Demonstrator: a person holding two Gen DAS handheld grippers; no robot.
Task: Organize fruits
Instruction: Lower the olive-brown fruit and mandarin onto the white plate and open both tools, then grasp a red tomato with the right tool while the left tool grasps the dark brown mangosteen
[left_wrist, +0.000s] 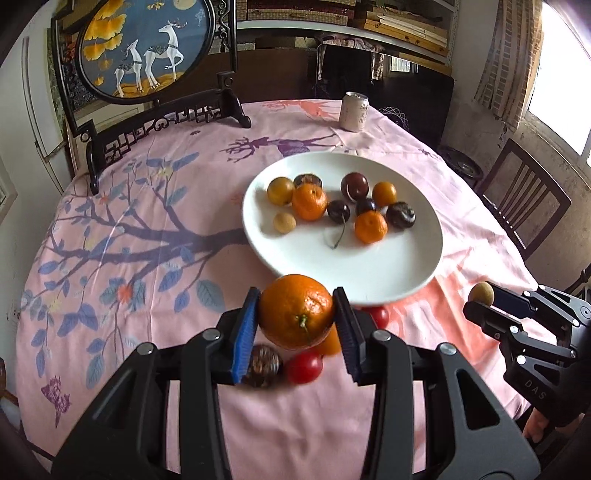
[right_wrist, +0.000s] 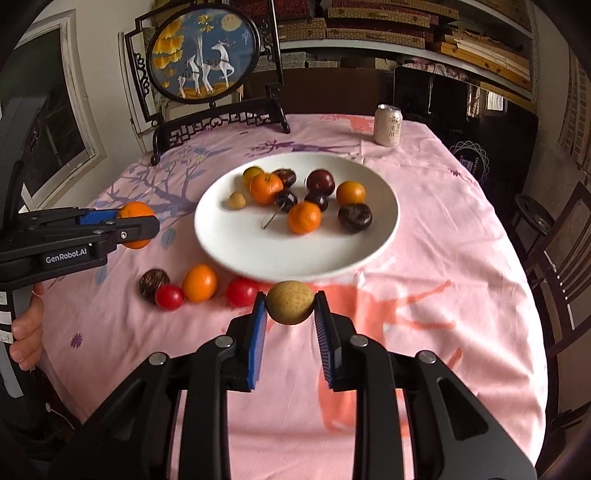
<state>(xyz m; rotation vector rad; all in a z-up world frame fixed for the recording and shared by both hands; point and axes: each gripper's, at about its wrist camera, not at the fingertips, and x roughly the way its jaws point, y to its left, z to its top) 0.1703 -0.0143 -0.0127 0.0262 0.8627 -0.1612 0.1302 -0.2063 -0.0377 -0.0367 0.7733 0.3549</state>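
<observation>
Roughly midway, judging by spread. Left gripper (left_wrist: 295, 314) clamps round orange tangerine (left_wrist: 296, 311), lifted off cloth, just short of plate rim. Loose on pink printed tablecloth (right_wrist: 424, 221), left to right: dark wrinkled round fruit (right_wrist: 153, 282), small red tomato (right_wrist: 169, 297), smooth orange fruit (right_wrist: 199, 282), second red tomato (right_wrist: 242, 291). Wide white ceramic plate (right_wrist: 258, 258) holds ten small fruits: tangerines, dark plums, cherries, yellow-orange ones, pale longan. Right gripper (right_wrist: 290, 308) pinches tan round longan (right_wrist: 290, 302), airborne beside plate's near edge.
</observation>
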